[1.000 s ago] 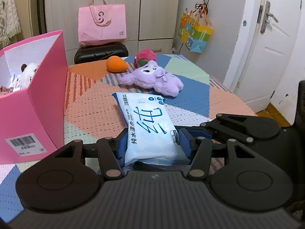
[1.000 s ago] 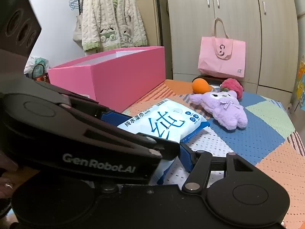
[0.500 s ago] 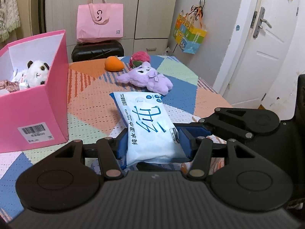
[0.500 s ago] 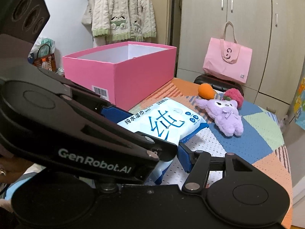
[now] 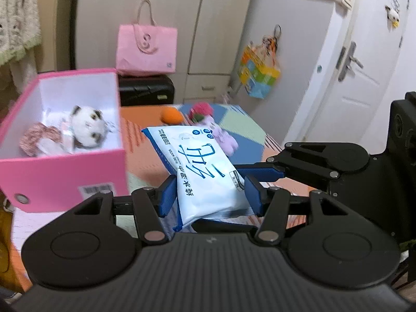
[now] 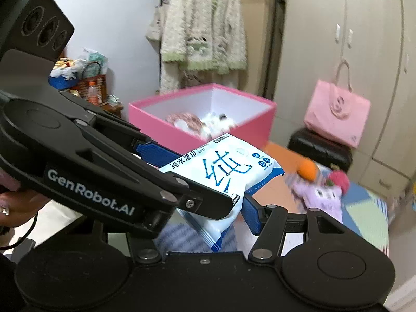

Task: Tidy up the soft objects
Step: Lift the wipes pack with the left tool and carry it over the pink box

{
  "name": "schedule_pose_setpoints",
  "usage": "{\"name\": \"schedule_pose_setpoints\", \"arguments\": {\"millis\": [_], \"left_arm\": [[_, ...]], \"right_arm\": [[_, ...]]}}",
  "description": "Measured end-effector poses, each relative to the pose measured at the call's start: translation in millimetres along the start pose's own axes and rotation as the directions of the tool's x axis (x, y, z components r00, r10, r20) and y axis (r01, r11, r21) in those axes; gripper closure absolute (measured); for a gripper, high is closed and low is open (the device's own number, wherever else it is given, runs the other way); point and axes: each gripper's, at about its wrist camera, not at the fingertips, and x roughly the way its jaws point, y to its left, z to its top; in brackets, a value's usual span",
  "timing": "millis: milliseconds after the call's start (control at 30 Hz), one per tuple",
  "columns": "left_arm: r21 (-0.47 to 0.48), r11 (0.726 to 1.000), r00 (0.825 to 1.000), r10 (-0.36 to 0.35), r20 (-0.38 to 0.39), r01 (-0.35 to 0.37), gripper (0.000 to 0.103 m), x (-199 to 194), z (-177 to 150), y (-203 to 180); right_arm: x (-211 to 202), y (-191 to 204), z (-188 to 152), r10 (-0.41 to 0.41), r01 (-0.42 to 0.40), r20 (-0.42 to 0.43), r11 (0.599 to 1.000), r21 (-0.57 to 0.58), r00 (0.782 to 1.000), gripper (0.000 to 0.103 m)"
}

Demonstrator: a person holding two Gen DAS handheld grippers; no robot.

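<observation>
A white and blue pack of wet wipes (image 5: 205,171) hangs in the air above the patchwork table (image 5: 145,156). My left gripper (image 5: 210,195) is shut on its near end, blue pads pressing both sides. My right gripper (image 6: 208,221) is shut on the same pack (image 6: 223,166) from the side; its left finger is hidden behind the left gripper's body. An open pink box (image 5: 65,174) stands to the left with a white plush animal (image 5: 87,127) and a pinkish knit thing inside. A purple plush (image 5: 226,140), an orange toy (image 5: 170,115) and a red plush (image 5: 201,109) lie on the table behind the pack.
A pink tote bag (image 5: 145,49) sits on a black case (image 5: 145,91) against the cupboards. A white door (image 5: 351,78) is at the right, with a colourful bag hanging beside it. A knit cardigan (image 6: 202,31) hangs on the wall behind the box (image 6: 161,127).
Both grippers have risen with the wipes pack, lifting it off the table. The view now looks down into the pink box.
</observation>
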Motion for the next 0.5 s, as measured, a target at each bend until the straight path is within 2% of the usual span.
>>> {"name": "schedule_pose_setpoints", "arguments": {"millis": [333,500], "left_arm": [[0.012,0.994,0.987,0.107,0.117,-0.109,0.049,-28.7,20.3,33.5],[-0.067,0.991,0.977,0.123,0.176,-0.112,0.049,-27.4,32.4,63.1]], "right_arm": [[23.0,22.6,43.7,0.015,-0.005,0.102,0.996,-0.094,0.995,0.038],[46.8,9.3,59.6,0.073,-0.070,0.150,0.997,-0.027,0.986,0.038]]}}
